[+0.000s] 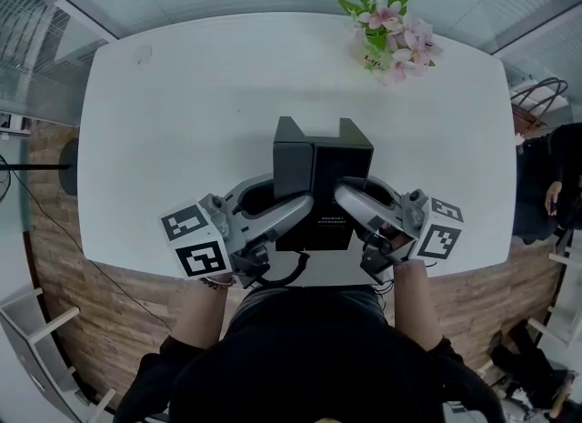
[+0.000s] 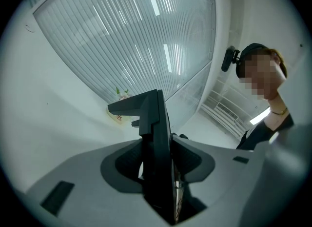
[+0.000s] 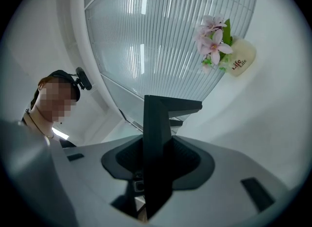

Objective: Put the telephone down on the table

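Flanking telephone [image 1: 320, 171], left gripper [image 1: 302, 206], right gripper [image 1: 345, 196], clamped

Bright, even light fills the head view; the white table [image 1: 182, 121] carries only a faint, soft shadow beside the telephone [image 1: 323, 176] near its front edge. All three pictures bulge like fisheye shots, lines bending toward the borders, and both gripper views have black corners. There the telephone is a dark, slightly soft shape against glaring strip lights [image 2: 167, 57], perhaps from backlight
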Demonstrator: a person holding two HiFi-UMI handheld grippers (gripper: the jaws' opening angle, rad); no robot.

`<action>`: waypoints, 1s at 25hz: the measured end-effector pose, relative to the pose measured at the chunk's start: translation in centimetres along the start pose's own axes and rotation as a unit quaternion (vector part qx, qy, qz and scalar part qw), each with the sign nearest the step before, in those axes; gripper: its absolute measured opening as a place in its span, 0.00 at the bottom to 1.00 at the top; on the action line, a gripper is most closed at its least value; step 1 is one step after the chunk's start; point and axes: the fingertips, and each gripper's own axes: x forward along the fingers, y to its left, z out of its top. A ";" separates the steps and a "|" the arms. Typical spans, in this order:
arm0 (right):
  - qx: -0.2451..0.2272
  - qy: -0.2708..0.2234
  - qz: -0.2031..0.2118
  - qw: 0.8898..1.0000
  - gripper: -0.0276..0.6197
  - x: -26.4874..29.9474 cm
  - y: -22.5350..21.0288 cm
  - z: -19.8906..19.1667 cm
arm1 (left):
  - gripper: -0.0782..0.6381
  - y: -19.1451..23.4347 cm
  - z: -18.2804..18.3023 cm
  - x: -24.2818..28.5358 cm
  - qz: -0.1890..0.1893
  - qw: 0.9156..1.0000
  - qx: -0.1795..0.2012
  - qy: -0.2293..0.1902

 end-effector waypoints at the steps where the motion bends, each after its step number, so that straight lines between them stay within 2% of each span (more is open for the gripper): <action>1: 0.002 0.001 -0.001 1.000 0.32 0.0 -0.2 -0.1 | 0.38 0.2 -0.1 0.0 0.001 1.000 -0.002 0.001; 25: 0.043 0.010 -0.024 0.999 0.32 0.5 -3.7 -1.1 | 0.38 3.4 -1.4 0.4 0.024 0.999 -0.036 0.017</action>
